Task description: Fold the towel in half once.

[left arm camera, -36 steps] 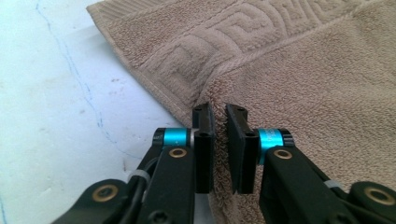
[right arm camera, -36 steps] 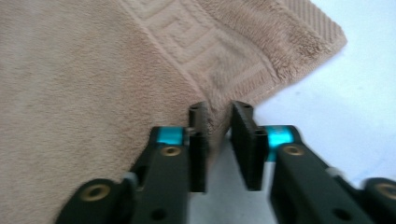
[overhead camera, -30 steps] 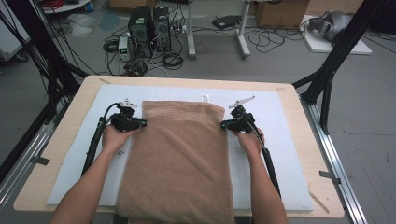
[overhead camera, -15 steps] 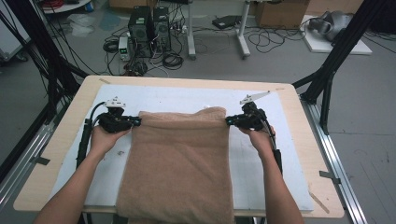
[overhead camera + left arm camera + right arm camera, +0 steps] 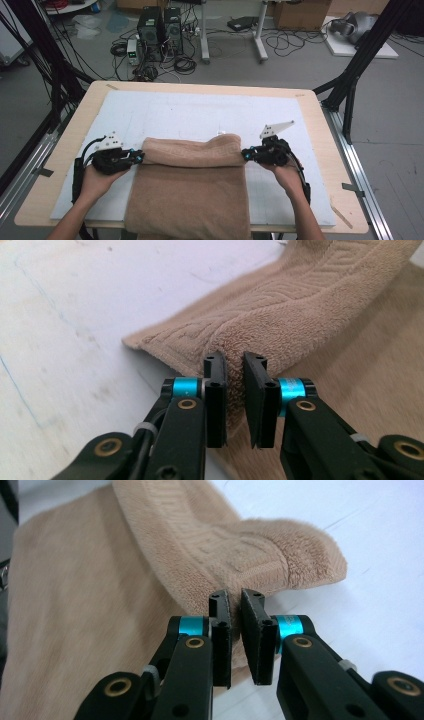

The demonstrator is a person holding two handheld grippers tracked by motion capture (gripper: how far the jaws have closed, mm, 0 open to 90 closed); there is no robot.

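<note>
Room: workshop floor strewn with cables behind my wooden table [image 5: 60, 165], topped by a white mat [image 5: 200, 115].
Towel [image 5: 192, 200]: tan terry, near half hanging off the front edge, far edge doubled back toward me.
Left claw [image 5: 141, 157]: its jaws have just been easing apart, fold [image 5: 235, 340] between them, the right-hand pad standing clear of it.
Right claw [image 5: 245, 155]: clenched on the fold's other corner [image 5: 235, 605].
Handling: I judge it soft, limp, light; pinch the thick hem corners, both layers.
Containers: I see none.
</note>
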